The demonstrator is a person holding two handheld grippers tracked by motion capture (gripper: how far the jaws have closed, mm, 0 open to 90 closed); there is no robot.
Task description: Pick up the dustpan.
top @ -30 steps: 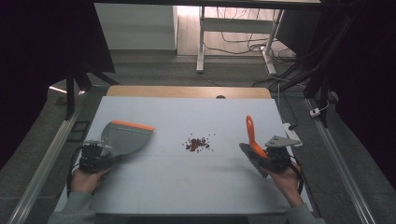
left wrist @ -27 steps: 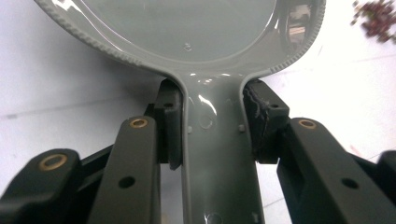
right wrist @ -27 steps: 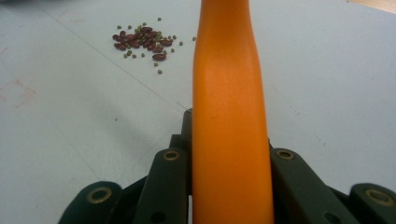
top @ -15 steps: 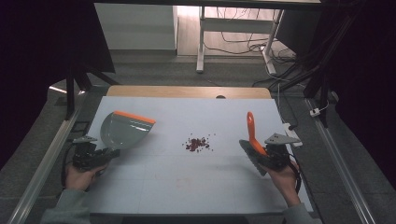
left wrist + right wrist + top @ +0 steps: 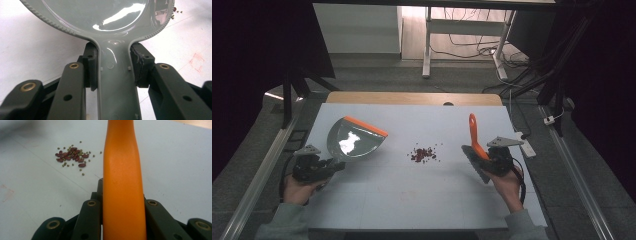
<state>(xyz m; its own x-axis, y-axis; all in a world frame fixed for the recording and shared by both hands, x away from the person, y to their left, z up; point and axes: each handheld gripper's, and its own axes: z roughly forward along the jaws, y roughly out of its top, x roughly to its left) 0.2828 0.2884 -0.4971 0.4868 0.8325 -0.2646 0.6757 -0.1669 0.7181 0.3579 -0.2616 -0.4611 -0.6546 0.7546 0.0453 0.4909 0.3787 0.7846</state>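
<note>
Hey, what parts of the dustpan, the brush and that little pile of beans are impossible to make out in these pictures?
- Dustpan: in the left gripper view its front lip is cut off by the top edge.
- Brush: in the right gripper view its orange handle runs off the frame at top and bottom, so the bristles are unseen; in the high view the bristle head sits partly behind the right gripper.
- Beans: too small in the high view to count.

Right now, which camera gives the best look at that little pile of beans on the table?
The right gripper view: the beans show singly, dark red ones among small greenish ones. The high view shows them as a reddish speck between dustpan and brush. The left gripper view catches a few at its top right corner.
</note>
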